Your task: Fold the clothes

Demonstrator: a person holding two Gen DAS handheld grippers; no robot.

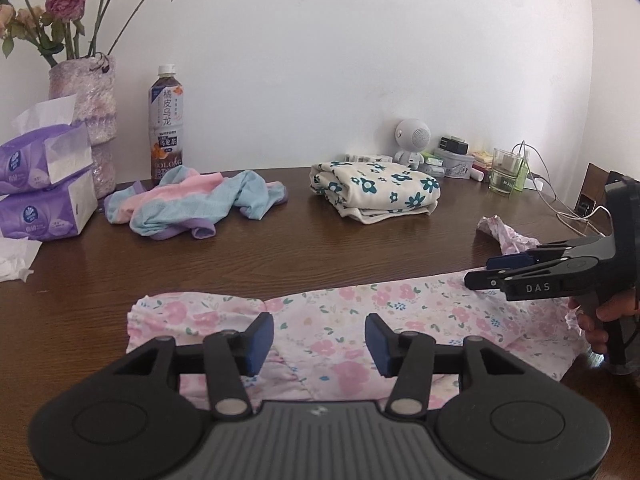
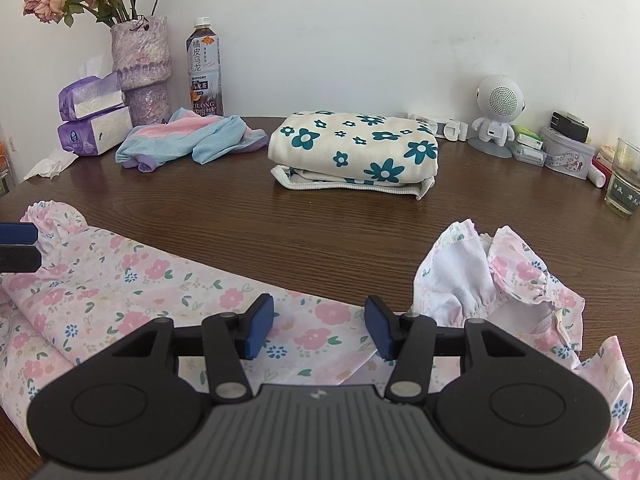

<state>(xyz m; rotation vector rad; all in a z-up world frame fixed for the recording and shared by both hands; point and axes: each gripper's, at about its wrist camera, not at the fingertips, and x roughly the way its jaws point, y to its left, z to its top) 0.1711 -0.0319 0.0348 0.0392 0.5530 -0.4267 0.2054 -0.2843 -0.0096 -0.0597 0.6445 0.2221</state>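
A pink floral garment lies stretched flat along the near side of the brown table. Its ruffled end is bunched up at the right. My left gripper hovers over the garment's left part, jaws open, nothing between the pads. My right gripper stands open over the garment's far edge near the ruffles, pads not pressing the cloth. In the left wrist view the right gripper shows at the right with a hand on its handle. The left gripper's tips show at the right wrist view's left edge.
A folded cream cloth with teal flowers and a crumpled pink-and-blue garment lie further back. Tissue packs, a vase, a tea bottle, a small speaker figure, a glass and cables line the wall.
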